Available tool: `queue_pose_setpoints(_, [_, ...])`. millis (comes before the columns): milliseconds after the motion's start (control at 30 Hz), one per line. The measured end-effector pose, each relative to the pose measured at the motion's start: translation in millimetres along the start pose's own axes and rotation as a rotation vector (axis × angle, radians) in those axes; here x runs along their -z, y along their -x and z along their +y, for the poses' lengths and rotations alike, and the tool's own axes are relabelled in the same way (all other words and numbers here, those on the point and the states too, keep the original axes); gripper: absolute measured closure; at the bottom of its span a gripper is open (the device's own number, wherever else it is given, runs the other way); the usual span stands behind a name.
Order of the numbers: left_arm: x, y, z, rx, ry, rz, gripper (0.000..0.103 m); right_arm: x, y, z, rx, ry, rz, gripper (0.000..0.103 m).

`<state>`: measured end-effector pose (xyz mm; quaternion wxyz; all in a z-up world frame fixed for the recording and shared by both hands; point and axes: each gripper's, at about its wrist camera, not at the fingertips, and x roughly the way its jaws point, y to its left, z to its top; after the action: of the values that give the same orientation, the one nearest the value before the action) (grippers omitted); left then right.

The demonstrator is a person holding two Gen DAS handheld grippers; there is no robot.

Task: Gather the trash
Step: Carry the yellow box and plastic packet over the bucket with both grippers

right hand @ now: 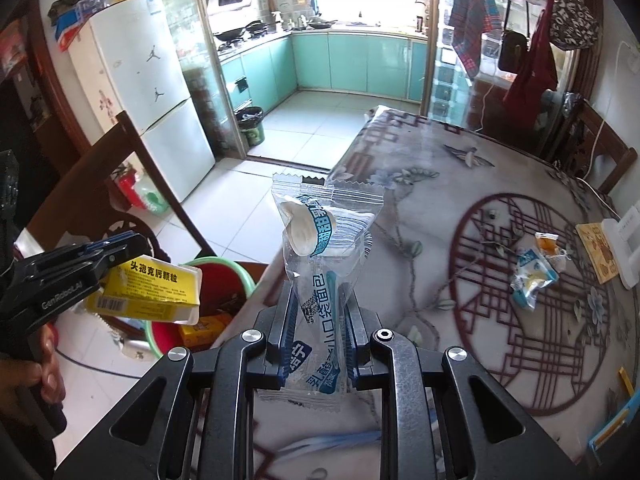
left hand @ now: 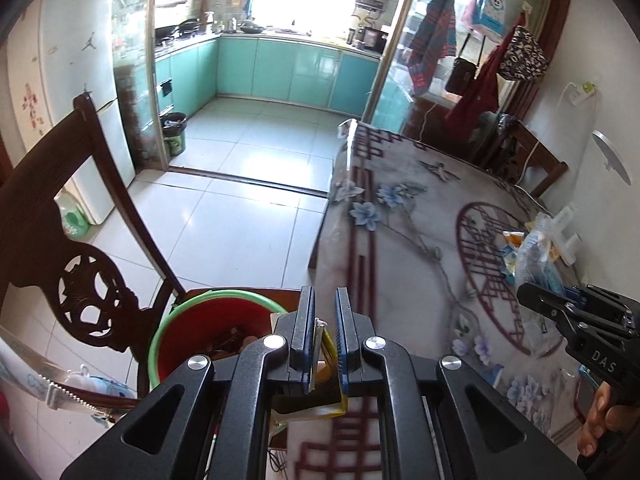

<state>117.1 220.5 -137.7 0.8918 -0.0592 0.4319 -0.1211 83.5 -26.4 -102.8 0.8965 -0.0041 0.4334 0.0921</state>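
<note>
Through the left wrist camera, my left gripper (left hand: 325, 330) is clamping a flattened yellow box (left hand: 325, 354) between nearly closed jaws, hanging just above the red bucket (left hand: 192, 332) with its green rim beside the table (left hand: 420, 240). "DAS" is showing on my right gripper (left hand: 560, 300) at the edge. Through the right wrist camera, my right gripper (right hand: 318, 312) is pinching a clear wrapper (right hand: 324, 240) with blue Chinese print, upright over the table edge. The box (right hand: 148, 292) is reading "头孢克肟颗粒"; "GenRoboLAi" is marking the left gripper (right hand: 104, 258). A crumpled wrapper (right hand: 534, 276) is lying on the table.
</note>
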Motion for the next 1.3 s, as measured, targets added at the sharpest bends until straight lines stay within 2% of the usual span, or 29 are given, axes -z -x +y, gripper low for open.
queue_pose_setpoints(267, [4,-2,22,-0.019,0.028,0.006,0.095,-4,-9,22,-0.027,0.034,0.012,0.083])
queue_pose_setpoints(667, [14,-14,56,-0.067,0.084,0.041,0.095,-6,-34,61,-0.097,0.101,0.078,0.083])
queue_pose_setpoints(1300, [26,-61,128,-0.113,0.188,0.144,0.095,3,-109,124,-0.240,0.170,0.294,0.083])
